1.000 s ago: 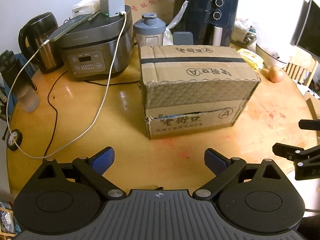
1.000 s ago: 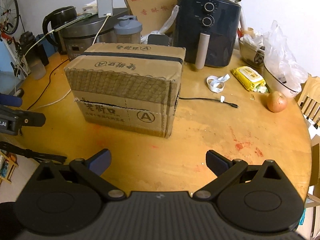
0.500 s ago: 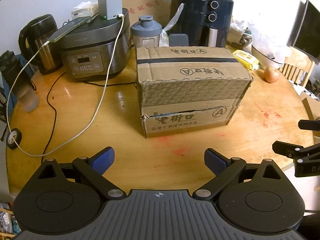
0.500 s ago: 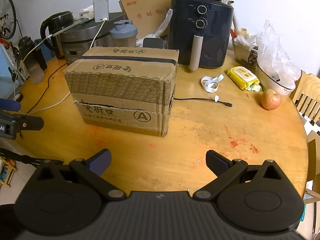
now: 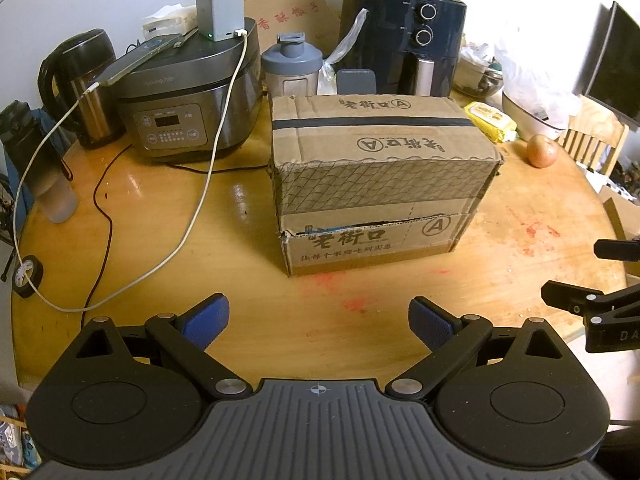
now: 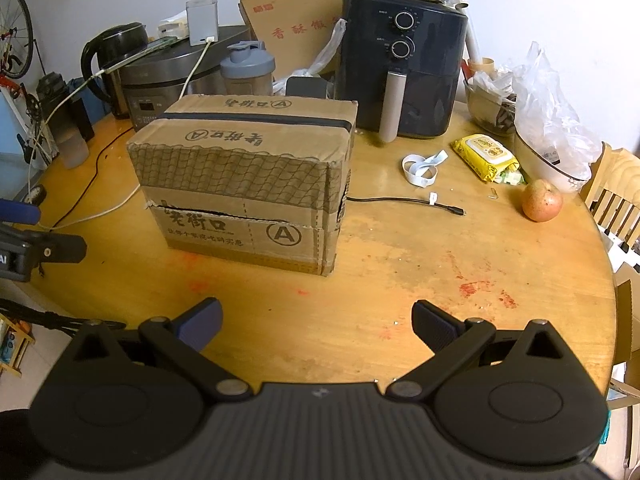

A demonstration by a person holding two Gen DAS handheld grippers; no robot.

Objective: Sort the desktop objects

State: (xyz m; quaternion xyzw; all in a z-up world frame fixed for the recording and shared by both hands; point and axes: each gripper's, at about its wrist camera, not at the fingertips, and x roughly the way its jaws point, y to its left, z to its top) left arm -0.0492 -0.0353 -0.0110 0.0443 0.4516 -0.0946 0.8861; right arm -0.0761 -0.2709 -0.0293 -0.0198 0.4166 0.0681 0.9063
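Note:
A taped cardboard box (image 5: 376, 176) (image 6: 248, 184) stands in the middle of a round wooden table (image 5: 168, 216) (image 6: 440, 264). My left gripper (image 5: 318, 320) hovers open over the table's near edge, short of the box, with nothing between its blue pads. My right gripper (image 6: 316, 324) is also open and empty, in front of the box's right corner. An apple (image 6: 542, 200) (image 5: 542, 151), a yellow wipes pack (image 6: 486, 157), a white strap (image 6: 422, 166) and a black cable (image 6: 404, 202) lie to the right of the box.
Behind the box stand a rice cooker (image 5: 188, 96) with a phone and charger on top, a kettle (image 5: 80, 84), a shaker bottle (image 5: 292, 64) and an air fryer (image 6: 404, 64). A white cable (image 5: 192, 216) loops across the left. A bowl with plastic bags (image 6: 552, 136) sits far right.
Both grippers have drawn back a little and risen, so the box looks slightly farther away. Their jaws stay open. Nothing on the table has moved.

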